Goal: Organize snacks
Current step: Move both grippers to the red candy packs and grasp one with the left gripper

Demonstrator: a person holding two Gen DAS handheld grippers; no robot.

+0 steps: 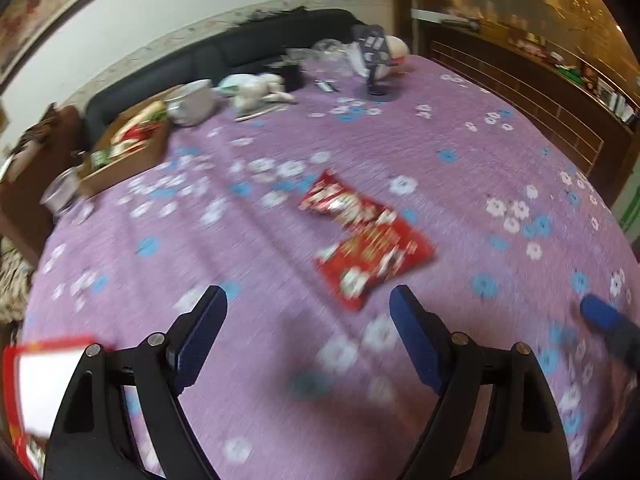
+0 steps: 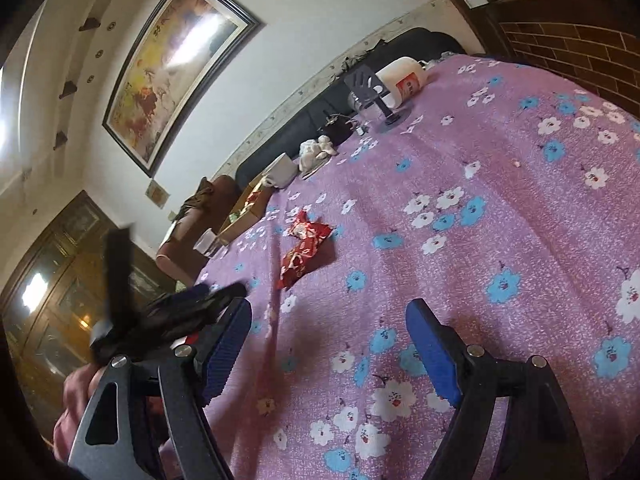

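Left tongs (image 1: 308, 304): spread wide, empty, above purple floral tabletop (image 1: 460, 152); right tongs (image 2: 328, 316): likewise spread wide, holding nothing. Red snack packets (image 1: 362, 236), two, overlapping, flat at mid-tabletop just beyond left tongs and well ahead of right. Cardboard box (image 1: 128, 156) with assorted snacks at far left edge, beside white pot (image 1: 192, 102); red-and-white packet (image 1: 44, 376) at near left corner.

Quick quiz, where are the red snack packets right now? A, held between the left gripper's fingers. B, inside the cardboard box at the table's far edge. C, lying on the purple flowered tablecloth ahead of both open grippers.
C: the red snack packets lie flat on the purple flowered tablecloth, beyond the open left gripper, with nothing between its fingers.
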